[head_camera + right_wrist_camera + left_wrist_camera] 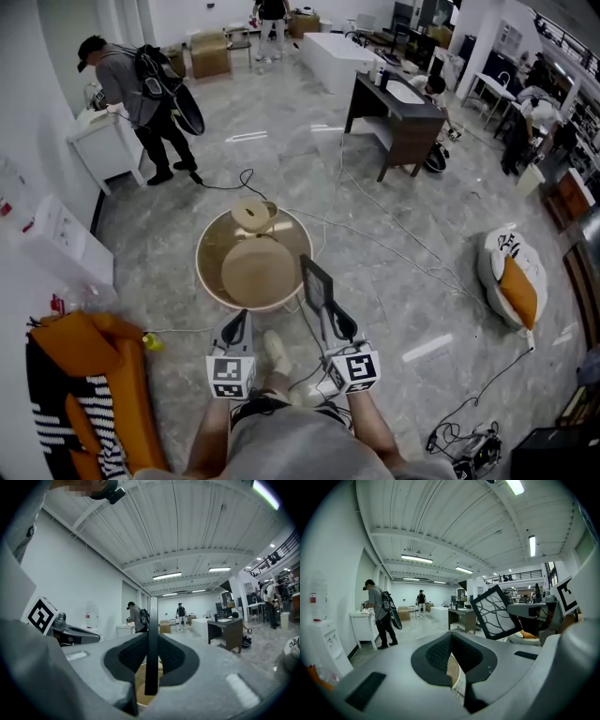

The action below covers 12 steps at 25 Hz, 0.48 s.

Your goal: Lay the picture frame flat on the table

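The picture frame [317,284], black-edged with a pale branch print, stands upright and tilted above the near right rim of the round wooden table [208,246]. My right gripper [336,322] is shut on its lower edge. In the right gripper view the picture frame [151,639] shows edge-on between the pads. My left gripper [237,321] hangs beside it over the table's near edge, shut with nothing in it. From the left gripper view [452,657] the picture frame [496,612] appears to the right, its front facing the camera.
A tan round disc [258,269] and a smaller round block [253,214] lie on the table. An orange sofa [98,394] is at near left and a white beanbag [514,274] at right. Cables [375,246] cross the floor. A person [141,94] stands far left by a white cabinet; a dark desk [398,117] stands behind.
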{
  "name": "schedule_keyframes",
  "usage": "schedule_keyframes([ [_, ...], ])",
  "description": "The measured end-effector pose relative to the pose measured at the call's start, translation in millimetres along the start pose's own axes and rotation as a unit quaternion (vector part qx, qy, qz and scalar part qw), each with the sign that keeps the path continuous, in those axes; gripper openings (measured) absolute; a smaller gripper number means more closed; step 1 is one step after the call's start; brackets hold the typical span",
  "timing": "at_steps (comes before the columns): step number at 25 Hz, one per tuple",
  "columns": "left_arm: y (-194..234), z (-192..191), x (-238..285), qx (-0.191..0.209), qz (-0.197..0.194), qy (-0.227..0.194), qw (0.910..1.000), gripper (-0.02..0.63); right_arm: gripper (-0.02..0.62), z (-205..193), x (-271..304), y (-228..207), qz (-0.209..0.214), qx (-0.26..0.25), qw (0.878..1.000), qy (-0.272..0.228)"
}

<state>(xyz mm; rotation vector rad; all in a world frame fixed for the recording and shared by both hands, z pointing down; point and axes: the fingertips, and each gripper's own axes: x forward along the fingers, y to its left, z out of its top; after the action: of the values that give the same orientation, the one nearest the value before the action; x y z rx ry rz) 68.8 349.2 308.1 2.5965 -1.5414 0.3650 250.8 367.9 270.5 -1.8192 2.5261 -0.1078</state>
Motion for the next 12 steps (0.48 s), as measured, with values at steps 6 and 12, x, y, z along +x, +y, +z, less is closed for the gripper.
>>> schedule_keyframes([
  [6,37,3,51,-0.008,0.018,0.007,0.9998,0.018,0.064,-12,67,-16,0.015,0.009,1.0,0.016],
  [12,89,11,106,-0.019,0.038,0.023,0.9988,0.018,0.064,-12,150,-25,0.038,0.009,0.999,0.028],
])
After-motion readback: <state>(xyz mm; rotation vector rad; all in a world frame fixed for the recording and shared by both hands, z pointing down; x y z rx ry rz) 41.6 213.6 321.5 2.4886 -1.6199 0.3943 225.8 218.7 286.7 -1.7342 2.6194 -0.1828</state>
